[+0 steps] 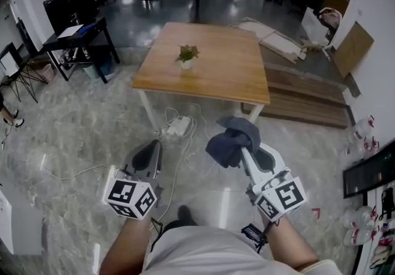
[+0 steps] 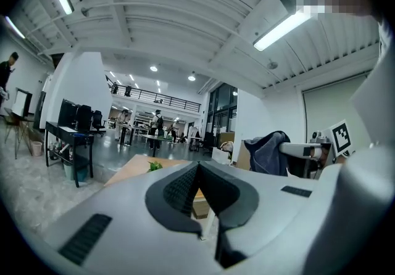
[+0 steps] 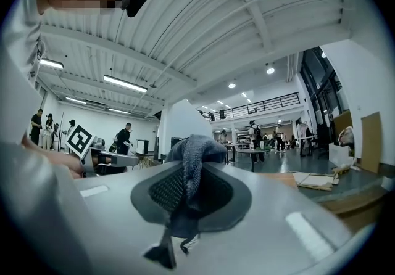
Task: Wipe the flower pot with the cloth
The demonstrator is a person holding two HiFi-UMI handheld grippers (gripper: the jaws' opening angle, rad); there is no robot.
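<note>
**Workshop floor: wiping not yet begun**

On the wooden table (image 1: 216,64), well apart, the flower pot (image 1: 186,63) is standing unwiped. The cloth (image 1: 231,141) is being clamped by the right gripper (image 1: 242,147); the jaws of the left gripper (image 1: 154,150) are being pressed together, empty.

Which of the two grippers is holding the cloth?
The right gripper: its jaws clamp the dark cloth. The left gripper is shut on nothing.

Cloth (image 1: 231,141) hides R tongs (image 1: 242,149) tips; pot (image 1: 186,65) tiny.
</note>
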